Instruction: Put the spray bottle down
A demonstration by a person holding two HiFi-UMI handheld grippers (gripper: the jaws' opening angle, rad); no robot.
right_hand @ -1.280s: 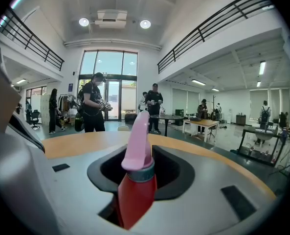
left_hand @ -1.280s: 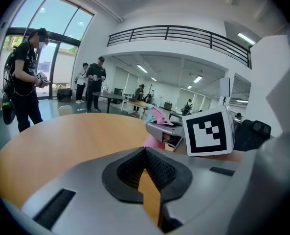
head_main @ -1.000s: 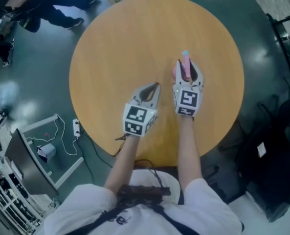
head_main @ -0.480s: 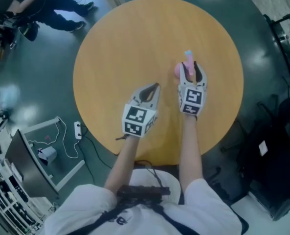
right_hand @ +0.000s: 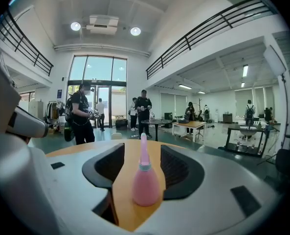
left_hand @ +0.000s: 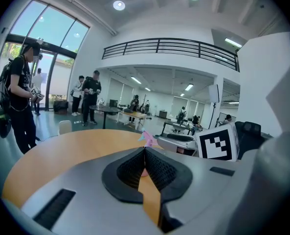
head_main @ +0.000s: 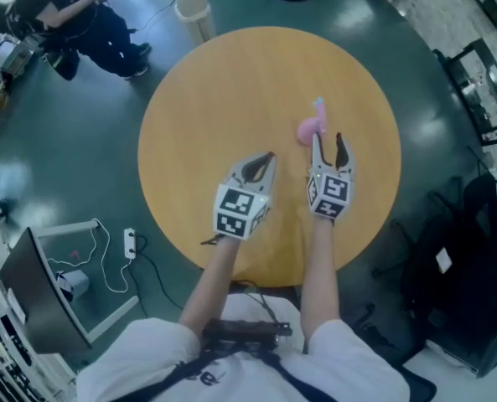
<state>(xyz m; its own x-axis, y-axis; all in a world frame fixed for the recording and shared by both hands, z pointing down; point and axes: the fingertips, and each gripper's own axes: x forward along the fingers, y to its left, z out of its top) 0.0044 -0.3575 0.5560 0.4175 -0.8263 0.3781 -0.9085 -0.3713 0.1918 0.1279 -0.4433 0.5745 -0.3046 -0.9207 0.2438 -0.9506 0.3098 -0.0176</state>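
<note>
The pink spray bottle (right_hand: 145, 182) stands upright on the round worktop (head_main: 206, 115), just ahead of the right claw (head_main: 328, 139). That claw's jaws are spread wide and opening, touching nothing. The left claw (head_main: 267, 156), beside it, is pinched together and empty.

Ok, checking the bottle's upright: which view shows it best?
The right gripper view: the bottle stands upright on the table, the right gripper, jaws opening, clear of it. The head view shows it small, from above; the left gripper view only its top, behind shut jaws.
</note>
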